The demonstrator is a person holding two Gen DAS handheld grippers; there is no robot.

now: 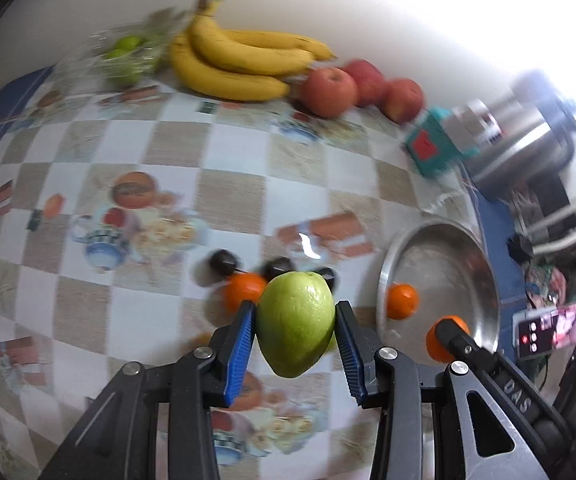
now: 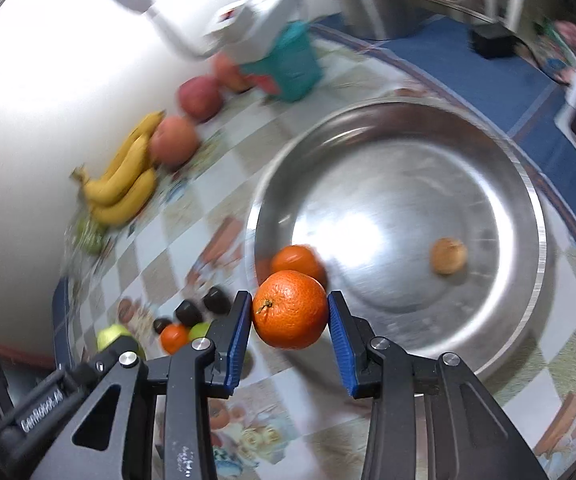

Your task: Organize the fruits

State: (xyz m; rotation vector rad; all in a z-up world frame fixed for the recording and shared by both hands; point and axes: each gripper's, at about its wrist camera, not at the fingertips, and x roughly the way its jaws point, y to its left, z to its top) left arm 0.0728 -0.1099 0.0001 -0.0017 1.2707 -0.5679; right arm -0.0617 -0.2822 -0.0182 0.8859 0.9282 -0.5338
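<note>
Holding two fruits above surface: our left hand-held gripper (image 1: 295, 330) clamps guava (image 1: 296, 322) across middle, firm, waxy, slip-prone; our right hand-held gripper (image 2: 290, 312) pinches orange (image 2: 290, 309) over steel bowl's (image 2: 530, 216) near rim, light, slightly yielding.

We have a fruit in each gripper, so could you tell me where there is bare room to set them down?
The steel bowl is mostly bare between the orange at its near-left rim and the small brown fruit. The checked cloth lies open before the bananas and apples. It is crowded around the dark fruits.
</note>
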